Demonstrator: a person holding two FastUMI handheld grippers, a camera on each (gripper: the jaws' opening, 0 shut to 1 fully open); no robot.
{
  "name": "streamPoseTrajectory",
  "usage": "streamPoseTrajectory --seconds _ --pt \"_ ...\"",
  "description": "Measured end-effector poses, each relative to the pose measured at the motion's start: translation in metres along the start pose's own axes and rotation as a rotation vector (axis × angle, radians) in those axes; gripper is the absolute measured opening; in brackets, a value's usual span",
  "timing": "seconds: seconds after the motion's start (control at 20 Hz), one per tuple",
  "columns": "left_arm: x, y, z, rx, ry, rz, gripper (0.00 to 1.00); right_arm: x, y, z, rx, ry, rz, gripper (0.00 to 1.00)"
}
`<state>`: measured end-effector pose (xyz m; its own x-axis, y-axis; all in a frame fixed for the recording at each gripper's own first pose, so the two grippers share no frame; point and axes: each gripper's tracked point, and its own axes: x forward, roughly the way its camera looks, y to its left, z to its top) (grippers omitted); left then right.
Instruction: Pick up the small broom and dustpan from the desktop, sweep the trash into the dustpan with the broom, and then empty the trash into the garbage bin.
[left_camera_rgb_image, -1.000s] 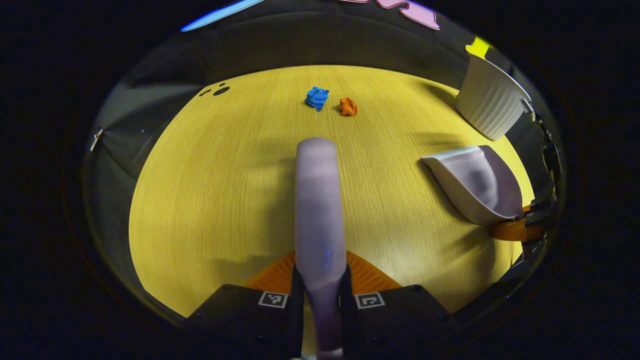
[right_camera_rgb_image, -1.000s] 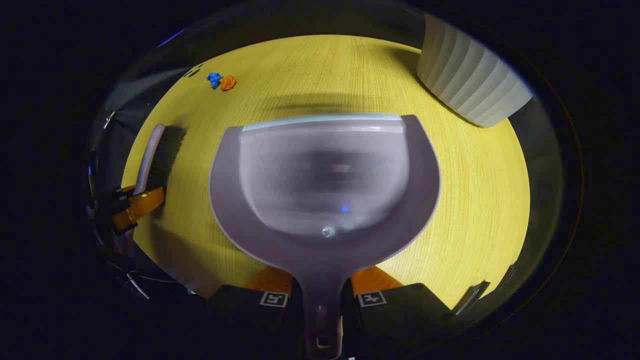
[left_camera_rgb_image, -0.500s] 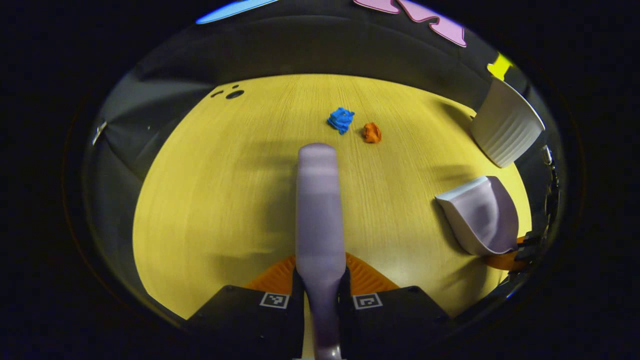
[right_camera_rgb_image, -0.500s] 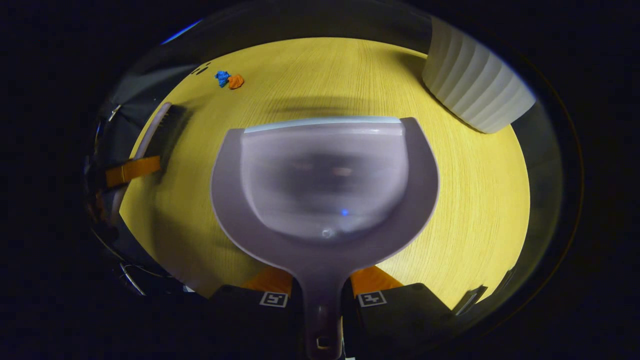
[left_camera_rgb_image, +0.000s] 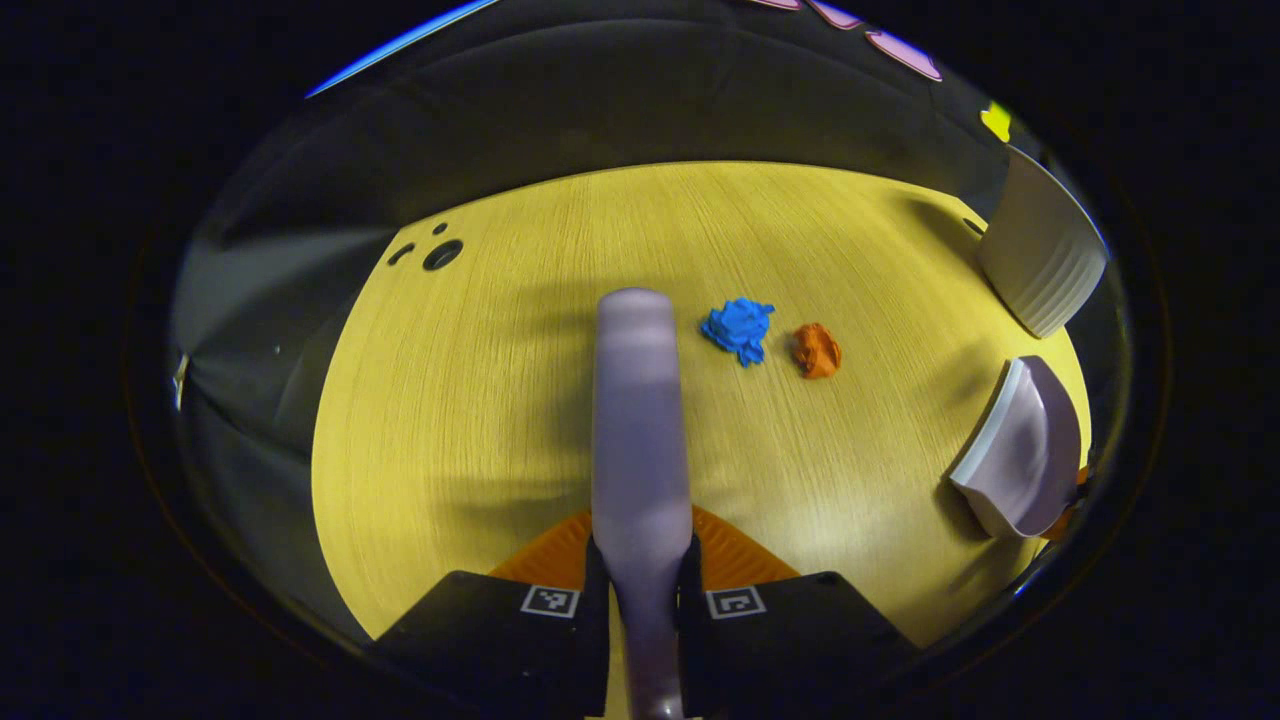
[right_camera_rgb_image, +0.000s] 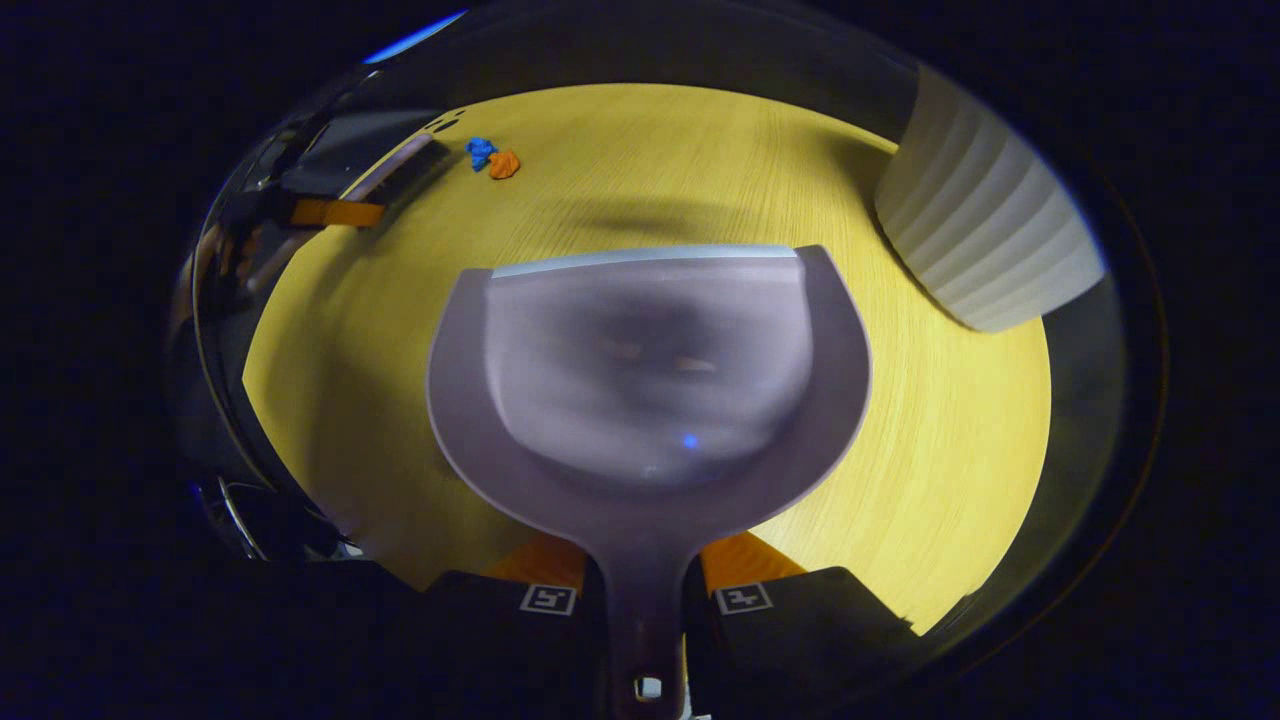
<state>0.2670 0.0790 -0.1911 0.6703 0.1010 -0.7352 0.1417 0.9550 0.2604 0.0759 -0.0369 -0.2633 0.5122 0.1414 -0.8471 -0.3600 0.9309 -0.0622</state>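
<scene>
Left gripper view looks along the broom (left_camera_rgb_image: 640, 400), whose pale back runs straight out from the left gripper (left_camera_rgb_image: 640, 600); both fingers are clamped on its handle, so the brush end leads and the bristles, which I judge to be on the underside, face the desk (left_camera_rgb_image: 470, 400). Two bits of trash lie just beyond and to the right of the broom's tip — a blue paper wad (left_camera_rgb_image: 740, 328) and an orange wad (left_camera_rgb_image: 817, 350), near each other but apart. Farther right, near the desk edge, the dustpan (left_camera_rgb_image: 1020, 450) hangs well apart from them with its lip toward the trash, and the ribbed white bin (left_camera_rgb_image: 1040, 255) stands behind it. In the right gripper view the right gripper (right_camera_rgb_image: 645, 600) has both fingers pressed on the dustpan's handle, holding the empty pan (right_camera_rgb_image: 650, 370) open side up and mouth forward. That grip keeps the lip ready to be set flat on the desk. The bin (right_camera_rgb_image: 985, 235) sits close on that side, handy for tipping later. Both tools look picked up; the sweep has not begun, and the pan probably needs to come nearer the wads first.
</scene>
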Motion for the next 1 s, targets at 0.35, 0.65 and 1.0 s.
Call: streamPoseTrajectory --seconds 0.35,0.65,1.0 --pt "0.03 0.004 0.034 0.256 0.079 0.0 0.32 0.002 -0.008 0.02 -0.133 0.011 0.048 0.35" --pt "0.038 -0.02 0.048 0.407 0.094 -0.061 0.3 0.012 -0.011 0.017 -0.18 0.033 0.057 0.35" --pt "0.025 -0.098 0.021 0.432 0.146 -0.224 0.32 0.019 -0.018 0.019 -0.23 -0.001 0.075 0.36"
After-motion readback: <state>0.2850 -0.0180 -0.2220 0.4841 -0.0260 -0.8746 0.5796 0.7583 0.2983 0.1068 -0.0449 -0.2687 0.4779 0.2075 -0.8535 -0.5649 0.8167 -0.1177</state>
